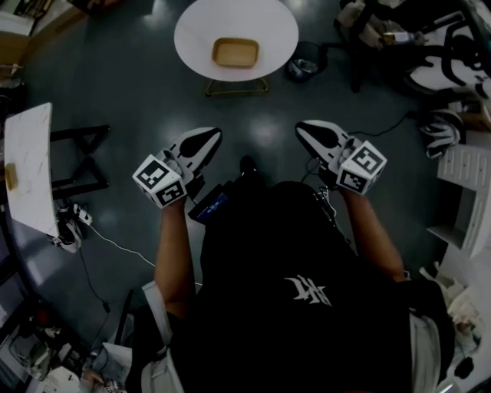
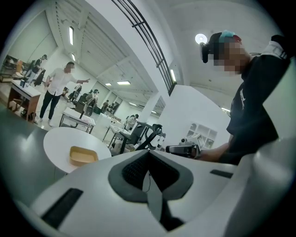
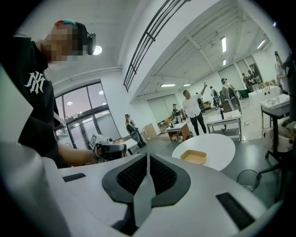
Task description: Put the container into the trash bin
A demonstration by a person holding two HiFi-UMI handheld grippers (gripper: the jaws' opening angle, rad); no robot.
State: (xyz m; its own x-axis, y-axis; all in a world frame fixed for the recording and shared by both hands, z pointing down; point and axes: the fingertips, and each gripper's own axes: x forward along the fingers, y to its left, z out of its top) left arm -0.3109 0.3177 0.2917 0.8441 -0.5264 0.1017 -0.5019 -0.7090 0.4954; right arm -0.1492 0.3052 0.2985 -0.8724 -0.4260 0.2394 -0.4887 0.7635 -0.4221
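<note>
Tan container (image 1: 235,52) on round table (image 1: 268,23), ahead between left gripper (image 1: 203,146) and right gripper (image 1: 313,137); both shut, empty; left slightly nearer.

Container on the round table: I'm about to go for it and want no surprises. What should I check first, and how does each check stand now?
1. Container found: the tan container lies on the round white table. Ok.
2. Trash bin found: a dark bin stands on the floor beside the table. Ok.
3. Left tongs free: shut, nothing between them. Ok.
4. Right tongs free: shut, nothing between them. Ok.
5. Container within reach: floor lies between both tongs and the table. Not ok.
</note>
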